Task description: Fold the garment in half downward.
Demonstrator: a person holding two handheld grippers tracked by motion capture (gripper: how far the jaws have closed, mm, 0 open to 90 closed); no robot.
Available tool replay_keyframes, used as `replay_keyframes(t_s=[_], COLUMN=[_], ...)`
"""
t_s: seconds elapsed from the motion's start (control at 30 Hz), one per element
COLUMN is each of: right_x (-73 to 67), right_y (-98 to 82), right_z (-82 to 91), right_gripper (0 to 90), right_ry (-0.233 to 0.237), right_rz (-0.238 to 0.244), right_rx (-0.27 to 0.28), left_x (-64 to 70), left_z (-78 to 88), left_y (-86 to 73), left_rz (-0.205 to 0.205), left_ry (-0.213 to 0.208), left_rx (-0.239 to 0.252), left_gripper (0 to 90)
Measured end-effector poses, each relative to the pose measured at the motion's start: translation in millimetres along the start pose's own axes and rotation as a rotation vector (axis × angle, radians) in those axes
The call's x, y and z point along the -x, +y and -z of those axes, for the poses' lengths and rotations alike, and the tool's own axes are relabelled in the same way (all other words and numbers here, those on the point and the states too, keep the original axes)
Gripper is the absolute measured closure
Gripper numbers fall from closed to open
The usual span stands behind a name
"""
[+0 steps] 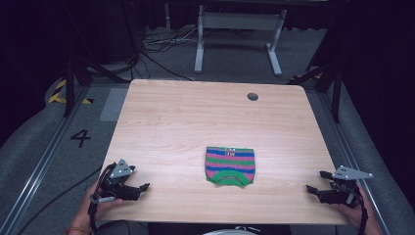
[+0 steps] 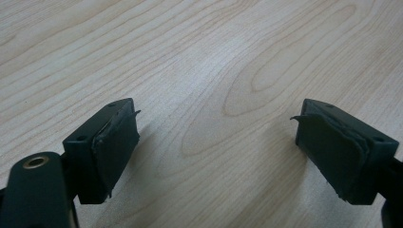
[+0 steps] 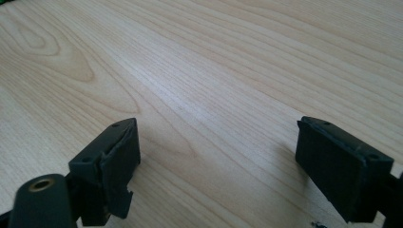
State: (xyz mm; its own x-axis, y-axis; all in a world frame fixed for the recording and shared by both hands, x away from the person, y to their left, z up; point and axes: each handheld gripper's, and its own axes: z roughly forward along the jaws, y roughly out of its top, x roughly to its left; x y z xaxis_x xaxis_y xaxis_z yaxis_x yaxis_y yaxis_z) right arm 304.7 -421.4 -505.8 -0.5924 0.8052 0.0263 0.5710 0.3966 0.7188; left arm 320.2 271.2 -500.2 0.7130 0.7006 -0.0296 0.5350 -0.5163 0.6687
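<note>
Striped knit piece [image 1: 230, 166] on wooden table [image 1: 195, 122], both grippers parked wide of it.

High view: the knit piece lies flat near the table's front edge, midway; left gripper [image 1: 138, 190] rests well to its left, right gripper [image 1: 313, 184] well to its right, likely a neutral start. Left gripper view: jaws spread apart over bare wood, holding nothing. Right gripper view: jaws likewise parted and empty, with the knit piece's green edge [image 3: 4, 2] at the frame's top left corner.

Pale wooden table [image 1: 171, 117], striped knitted cloth [image 1: 230, 166] lying flat
</note>
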Motion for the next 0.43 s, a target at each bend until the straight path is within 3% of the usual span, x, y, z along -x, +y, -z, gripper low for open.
replay_keyframes(t_s=[0.43], right_x=[0.0], right_y=[0.0], right_z=[0.0], right_gripper=[15.5], right_ry=[0.001], right_rz=[0.000], right_rx=[0.000], left_x=[0.1], left_z=[-0.3], left_y=[0.1], left_rz=[0.003], left_ry=[-0.001], left_rx=[0.001], left_gripper=[14.3])
